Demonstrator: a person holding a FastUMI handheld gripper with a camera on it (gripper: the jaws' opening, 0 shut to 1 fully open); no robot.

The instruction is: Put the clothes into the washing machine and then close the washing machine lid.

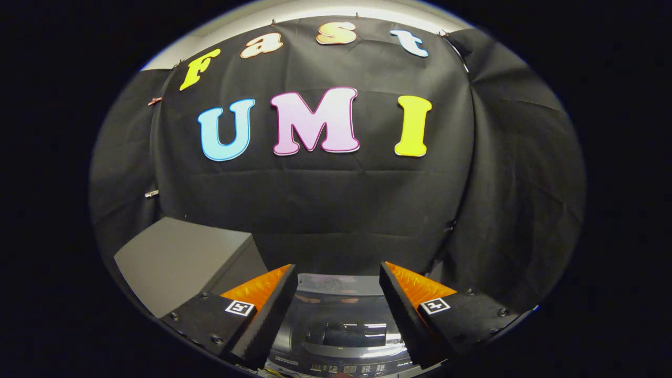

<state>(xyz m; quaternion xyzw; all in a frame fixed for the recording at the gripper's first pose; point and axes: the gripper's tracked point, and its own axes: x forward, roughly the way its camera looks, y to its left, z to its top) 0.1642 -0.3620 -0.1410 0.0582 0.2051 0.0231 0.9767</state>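
Glossy dark plastic and glass make up the top of the washing machine [341,336], which lies directly below and between the two fingers of the gripper [336,273]. The fingers stand spread well apart with nothing held between them; their tips hang in free air above the machine, touching nothing. Each finger carries a small square marker on its upper face.

Through the gap between the fingers the washing machine lid [344,315] shows as a smooth, reflective pane that appears to lie flat and closed over the tub, though glare on it makes that hard to confirm. Its near edge runs into a control strip [341,367] with rows of small buttons, cut off at the bottom. The fingers hide both side edges of the machine, so how wide it runs cannot be told. Something pale shows dimly at the far edge of the lid; whether it is clothing or a reflection cannot be made out.

To the left, beyond the left finger, sits a grey box [184,257] with a flat, tilted-looking top and a sharp near corner; its lower part is hidden by the finger.

Behind everything hangs the black cloth wall [325,210], creased, with open room between it and the fingertips. A strip of pale wall [315,9] shows above the cloth.
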